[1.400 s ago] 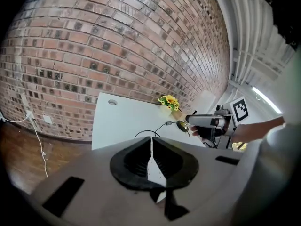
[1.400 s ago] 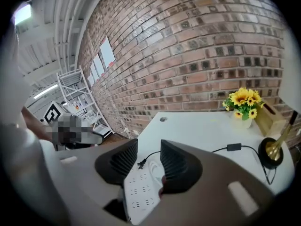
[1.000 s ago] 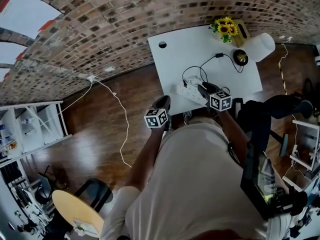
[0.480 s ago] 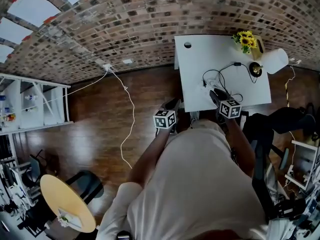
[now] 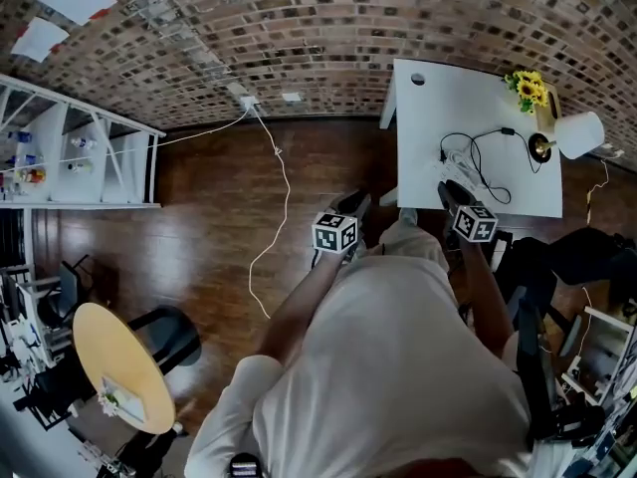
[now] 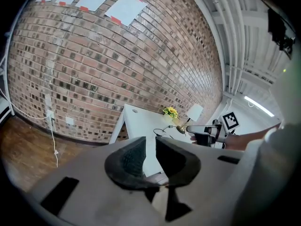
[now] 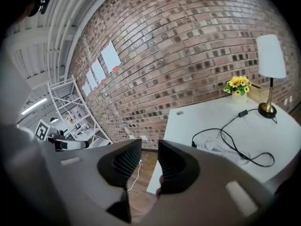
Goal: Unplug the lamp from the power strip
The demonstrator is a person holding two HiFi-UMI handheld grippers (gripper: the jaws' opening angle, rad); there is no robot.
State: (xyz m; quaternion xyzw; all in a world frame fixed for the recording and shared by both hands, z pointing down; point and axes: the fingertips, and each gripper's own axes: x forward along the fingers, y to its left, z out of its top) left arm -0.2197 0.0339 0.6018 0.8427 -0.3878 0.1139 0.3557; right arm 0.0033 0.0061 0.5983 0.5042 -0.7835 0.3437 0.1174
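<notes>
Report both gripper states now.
Left gripper: open, empty.
Right gripper: open, jaws have just been closing, nothing between them.

Past the right gripper's fingers [image 7: 175, 166] a white desk [image 7: 188, 121] carries yellow flowers [image 7: 239, 84] at its far edge, by the brick wall [image 7: 188, 46]; left of them stand white shelves [image 7: 77, 112], and between them a white cable [image 7: 135, 172] trails over the wooden floor [image 7: 140, 202]

On our white bench [image 5: 438, 108] a lamp [image 5: 579, 134] and yellow flowers [image 5: 526, 86] stand at one end; the lamp's black cable [image 7: 243, 113] loops across the top to a white power strip [image 5: 456, 163] near the front edge.
</notes>
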